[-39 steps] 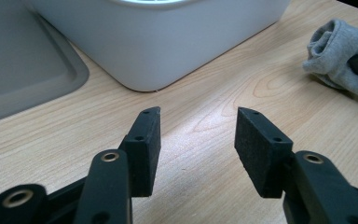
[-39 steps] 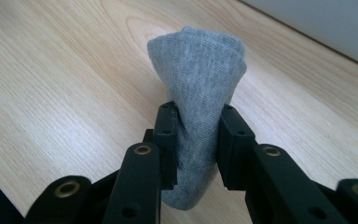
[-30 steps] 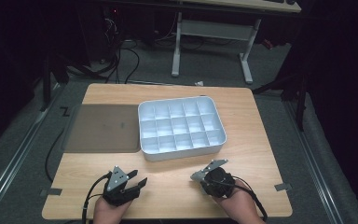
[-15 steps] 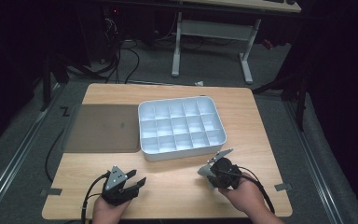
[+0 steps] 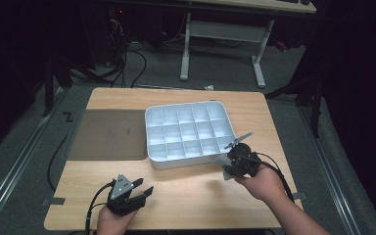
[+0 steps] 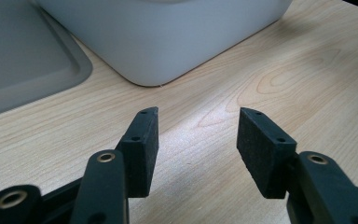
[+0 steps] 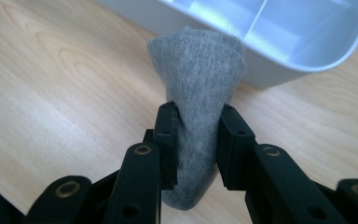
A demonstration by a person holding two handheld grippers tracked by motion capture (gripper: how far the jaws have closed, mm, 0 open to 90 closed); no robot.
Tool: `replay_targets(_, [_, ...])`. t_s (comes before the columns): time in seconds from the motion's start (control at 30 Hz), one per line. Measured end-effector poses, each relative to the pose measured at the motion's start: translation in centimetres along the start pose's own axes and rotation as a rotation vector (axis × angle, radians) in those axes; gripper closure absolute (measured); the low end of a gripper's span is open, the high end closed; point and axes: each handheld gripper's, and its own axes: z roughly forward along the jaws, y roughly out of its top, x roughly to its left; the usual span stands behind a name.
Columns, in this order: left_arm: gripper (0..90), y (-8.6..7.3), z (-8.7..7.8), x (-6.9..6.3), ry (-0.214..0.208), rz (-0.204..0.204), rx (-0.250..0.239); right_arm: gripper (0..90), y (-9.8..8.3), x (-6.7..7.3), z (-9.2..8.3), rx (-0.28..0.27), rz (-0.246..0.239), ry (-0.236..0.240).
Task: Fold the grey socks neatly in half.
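Note:
My right gripper [image 7: 198, 119] is shut on a small grey knit cloth [image 7: 196, 79], which bulges out ahead of the pads and hangs below them. It hovers just off the front right corner of a white compartment tray [image 7: 307, 60]. From above, the right gripper [image 5: 230, 164] and the grey cloth [image 5: 225, 172] sit beside the white compartment tray [image 5: 152, 147], whose cells look bare. My left gripper [image 6: 198, 126] stands open over bare wood, nothing between its pads, and rests near the table's front edge [image 5: 144, 188].
A flat dark grey lid [image 5: 107, 134] lies left of the tray, and the grey lid [image 6: 23, 60] and the tray's wall [image 6: 168, 37] show ahead of the left gripper. The wooden table [image 5: 191, 196] ends close behind both hands. Cables and desk legs [image 5: 259, 63] stand beyond the far edge.
My right gripper has moved forward and to the right with the cloth, up to the tray's front right corner. The left gripper has stayed put.

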Motion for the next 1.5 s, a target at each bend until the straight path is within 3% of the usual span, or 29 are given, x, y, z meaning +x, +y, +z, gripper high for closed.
replay_targets(0.4, [49.0, 0.0, -0.1, 0.2, -0.005, -0.007, -0.003, 72.6, 3.7, -2.9, -0.7, -0.003, 0.049, -0.033])
replay_targets(0.73, [48.8, -0.1, -0.1, 0.5, -0.009, -0.016, -0.002, 72.6, 6.1, -4.8, 0.4, 0.016, 0.077, -0.044])
replay_targets(0.97, [48.8, -0.1, -0.1, 0.5, -0.011, -0.017, 0.000, 72.5, 6.9, -5.9, 1.9, 0.044, 0.096, -0.054])
replay_targets(1.4, [48.8, -0.1, 0.0, 0.5, -0.011, -0.016, 0.002, 72.7, 7.1, -6.3, 3.9, 0.092, 0.126, -0.090])
replay_targets(1.5, [48.8, -0.1, 0.0, 0.5, -0.012, -0.014, 0.003, 73.0, 7.1, -6.4, 4.2, 0.106, 0.115, -0.094])
